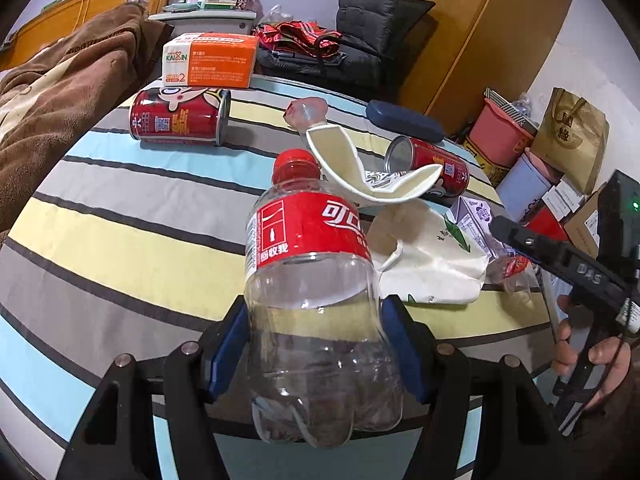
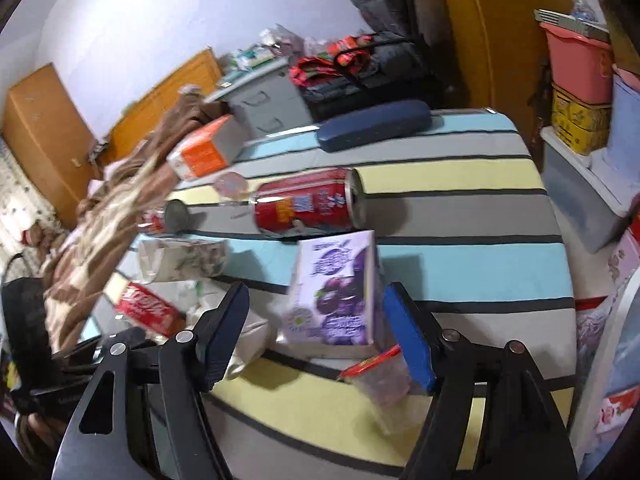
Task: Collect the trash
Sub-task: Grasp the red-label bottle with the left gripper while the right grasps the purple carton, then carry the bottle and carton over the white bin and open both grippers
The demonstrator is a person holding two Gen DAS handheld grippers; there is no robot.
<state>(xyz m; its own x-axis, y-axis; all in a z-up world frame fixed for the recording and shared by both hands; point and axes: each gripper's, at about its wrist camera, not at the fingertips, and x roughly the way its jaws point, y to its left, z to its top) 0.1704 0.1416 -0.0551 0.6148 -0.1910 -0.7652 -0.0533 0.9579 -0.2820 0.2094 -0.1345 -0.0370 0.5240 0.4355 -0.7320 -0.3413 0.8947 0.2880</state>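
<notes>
Left jaws pinching clear ribbed plastic bottle (image 1: 316,308), striped bedsheet (image 1: 120,248)

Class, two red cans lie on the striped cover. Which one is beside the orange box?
The bigger can, lying just in front of the orange box; the other can lies near the white bag.

An empty clear plastic bottle (image 1: 316,320) with a red cap and red label is held above the striped bed between the blue pads of the left gripper (image 1: 316,354), its cap pointing away. Two red cans lie on their sides, one (image 1: 180,118) near the orange box and one (image 1: 430,168) partly behind a white bag (image 1: 424,256). A purple drink carton (image 2: 336,292) lies flat near a small red-lidded cup (image 2: 380,372).
</notes>
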